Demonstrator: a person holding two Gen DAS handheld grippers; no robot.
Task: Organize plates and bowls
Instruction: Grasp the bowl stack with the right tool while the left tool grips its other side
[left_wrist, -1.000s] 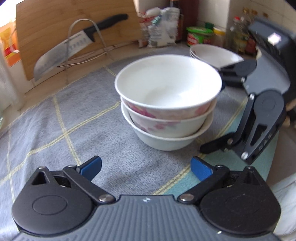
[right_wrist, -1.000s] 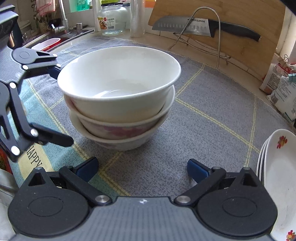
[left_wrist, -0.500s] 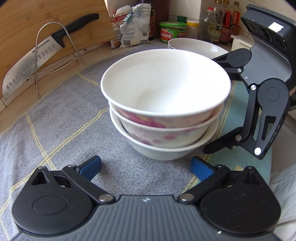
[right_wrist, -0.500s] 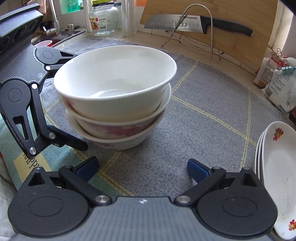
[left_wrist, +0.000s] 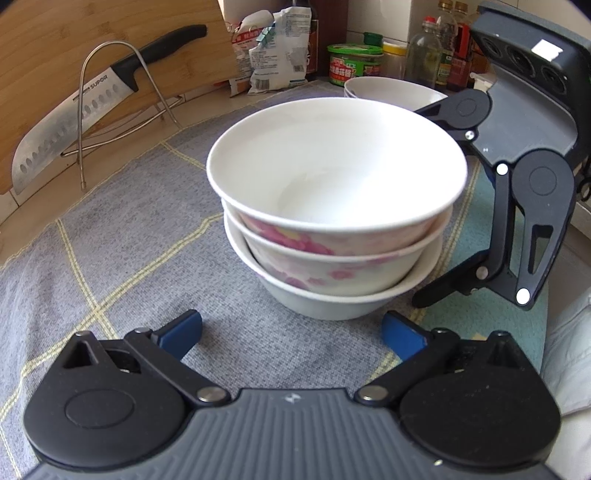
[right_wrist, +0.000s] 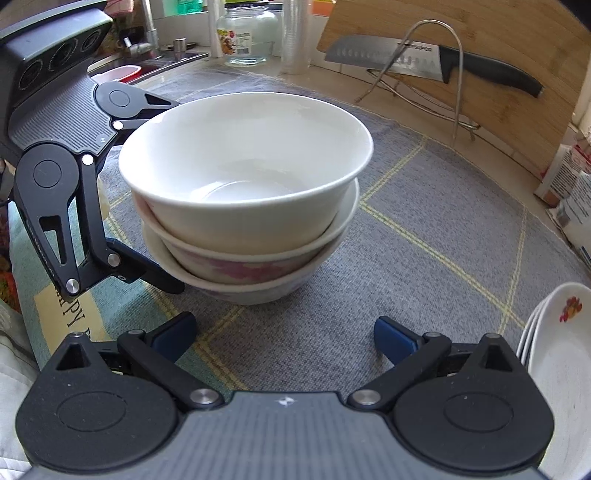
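Observation:
Three white bowls with pink flowers (left_wrist: 332, 206) (right_wrist: 243, 192) sit nested in one stack on the grey checked cloth (left_wrist: 140, 236). My left gripper (left_wrist: 291, 332) is open, and its blue pads stand just short of the stack's base. From the opposite side my right gripper (right_wrist: 284, 330) faces the same stack, also open and empty. In the right wrist view the left gripper's fingers (right_wrist: 147, 273) spread wide beside the stack's left flank; I cannot tell whether they touch it. A pile of white flowered plates (right_wrist: 554, 350) (left_wrist: 391, 92) lies to the right of my right gripper.
A large knife (left_wrist: 74, 118) rests on a wire rack (right_wrist: 458, 74) against a wooden cutting board (right_wrist: 517, 44). Bags, jars and bottles (left_wrist: 354, 62) line the back wall. A sink tap (right_wrist: 144, 40) and a glass jar (right_wrist: 245, 37) stand behind. A teal mat (right_wrist: 51, 306) covers the near edge.
Both grippers have come closer to the bowl stack, which now fills more of each view. The left gripper has swung round toward the stack's side. Both stay open.

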